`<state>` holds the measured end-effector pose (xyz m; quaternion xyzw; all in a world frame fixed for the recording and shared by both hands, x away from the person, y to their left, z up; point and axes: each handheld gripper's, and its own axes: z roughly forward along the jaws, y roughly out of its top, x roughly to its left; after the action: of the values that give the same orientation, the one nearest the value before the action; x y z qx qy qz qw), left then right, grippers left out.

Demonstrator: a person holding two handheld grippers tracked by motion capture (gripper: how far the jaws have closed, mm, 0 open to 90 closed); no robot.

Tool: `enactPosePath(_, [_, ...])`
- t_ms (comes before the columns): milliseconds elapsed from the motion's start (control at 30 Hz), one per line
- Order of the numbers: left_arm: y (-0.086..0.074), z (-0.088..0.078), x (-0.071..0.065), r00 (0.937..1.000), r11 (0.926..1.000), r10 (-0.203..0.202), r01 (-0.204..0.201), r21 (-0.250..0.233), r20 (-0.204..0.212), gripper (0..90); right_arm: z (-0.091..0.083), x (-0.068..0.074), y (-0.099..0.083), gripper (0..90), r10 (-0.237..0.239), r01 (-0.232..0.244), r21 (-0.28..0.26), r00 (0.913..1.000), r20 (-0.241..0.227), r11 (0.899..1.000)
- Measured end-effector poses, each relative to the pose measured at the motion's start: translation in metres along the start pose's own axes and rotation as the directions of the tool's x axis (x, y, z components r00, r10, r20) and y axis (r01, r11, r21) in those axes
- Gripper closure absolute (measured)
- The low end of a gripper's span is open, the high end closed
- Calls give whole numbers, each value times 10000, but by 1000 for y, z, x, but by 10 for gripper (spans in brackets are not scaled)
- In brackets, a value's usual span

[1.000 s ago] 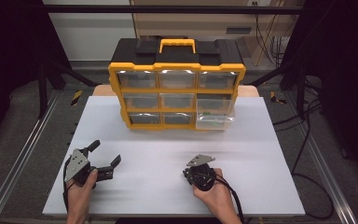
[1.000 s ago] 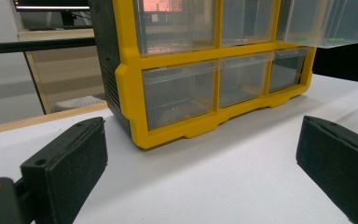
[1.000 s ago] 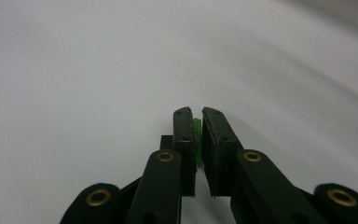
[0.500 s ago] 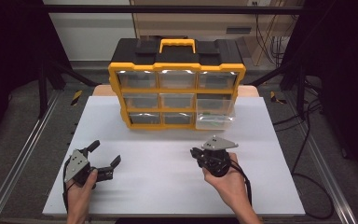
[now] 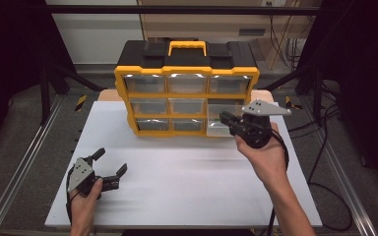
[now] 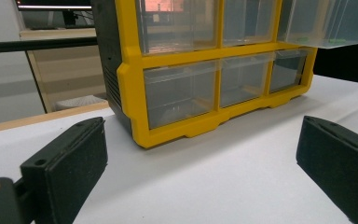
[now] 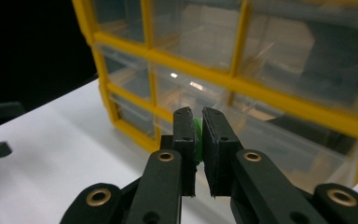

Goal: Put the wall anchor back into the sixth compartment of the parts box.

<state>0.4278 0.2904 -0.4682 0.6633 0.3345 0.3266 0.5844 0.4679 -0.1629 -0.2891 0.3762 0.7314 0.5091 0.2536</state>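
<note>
1. Right tongs (image 7: pixel 198 140) clenched on a small green piece (image 7: pixel 198 136) pinched between the pads, raised in front of the open clear plastic drawer (image 5: pixel 222 119) at the near right of the yellow-and-black drawer organiser (image 5: pixel 187 88), likely for a drop-in.
2. Left tongs (image 5: pixel 111 166) released, wide apart, empty, parked low on the white tabletop (image 5: pixel 187 182) at near left, clear of the work.

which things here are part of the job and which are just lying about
In the job: right hand-held gripper, shut on a small green piece; yellow drawer organizer; its pulled-out clear drawer.

Lying about: left hand-held gripper, open and idle; loose cables beside the table.
</note>
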Motion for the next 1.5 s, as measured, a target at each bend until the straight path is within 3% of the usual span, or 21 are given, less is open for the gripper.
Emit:
enactPosePath(367, [0,0,0,10000,10000,-9,9,-25,10,15,15,-31,23,842,-105,91,365,9991,410,9993])
enactPosePath(667, [0,-1,1,10000,10000,-29,29,-37,-4,15,26,-38,23,841,-154,127,678,9991,398,9976])
enactPosePath(1000, [0,-1,1,10000,10000,-49,49,-41,-10,15,39,-43,18,833,-332,275,1366,9987,392,9902])
enactPosePath(1233, [0,-1,1,10000,10000,-48,48,-45,-3,15,38,-43,19,751,-244,182,1154,9983,528,9932])
enactPosePath(1400, [0,-1,1,10000,10000,-28,28,-40,6,15,34,-41,19,654,-50,13,742,9987,506,9972])
enactPosePath(1500, [0,-1,1,10000,10000,-27,27,-46,9,15,32,-42,18,547,136,-159,389,9983,567,9991])
